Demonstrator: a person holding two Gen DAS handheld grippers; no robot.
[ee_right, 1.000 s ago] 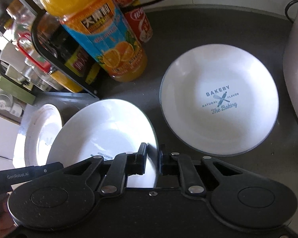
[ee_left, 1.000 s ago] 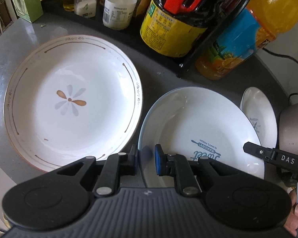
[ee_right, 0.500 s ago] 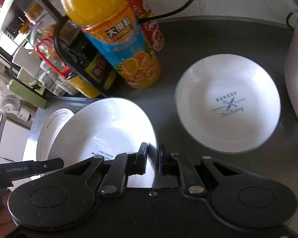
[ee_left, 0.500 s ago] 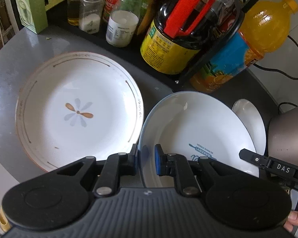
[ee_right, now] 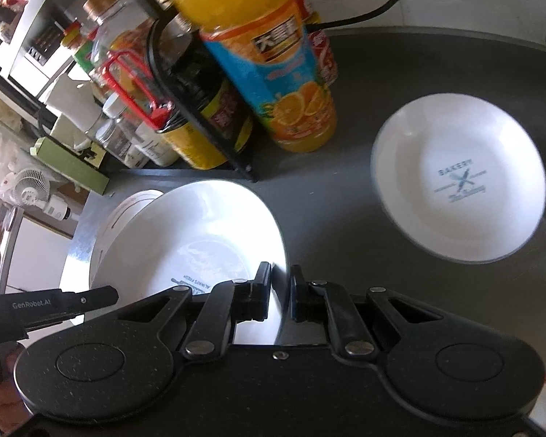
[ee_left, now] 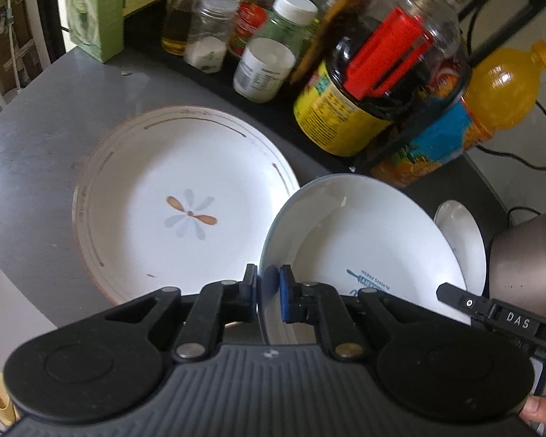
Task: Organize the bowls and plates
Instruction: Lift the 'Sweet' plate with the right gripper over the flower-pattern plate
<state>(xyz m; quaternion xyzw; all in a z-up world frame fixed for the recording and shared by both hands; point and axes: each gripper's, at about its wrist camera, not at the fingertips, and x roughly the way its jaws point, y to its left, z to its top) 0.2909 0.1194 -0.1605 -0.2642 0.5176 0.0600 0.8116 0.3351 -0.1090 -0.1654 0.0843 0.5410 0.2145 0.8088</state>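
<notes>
A white blue-rimmed bowl (ee_left: 367, 240) with blue print is held in the air by both grippers. My left gripper (ee_left: 267, 293) is shut on its left rim. My right gripper (ee_right: 281, 293) is shut on its right rim; the bowl also shows in the right wrist view (ee_right: 200, 240). A large flower-patterned plate (ee_left: 178, 200) lies on the grey counter, left of the bowl. A second white "Bakery" bowl (ee_right: 458, 178) lies on the counter to the right; its edge shows in the left wrist view (ee_left: 462, 225).
A black rack (ee_left: 411, 134) with sauce bottles and spice jars stands behind the dishes. An orange juice bottle (ee_right: 269, 58) stands by the rack. A metal pot (ee_left: 524, 266) is at the right. A green box (ee_left: 94, 7) stands at the back left.
Both grippers have lifted the held bowl up and back from the counter. The flower plate and the Bakery bowl look smaller and farther away.
</notes>
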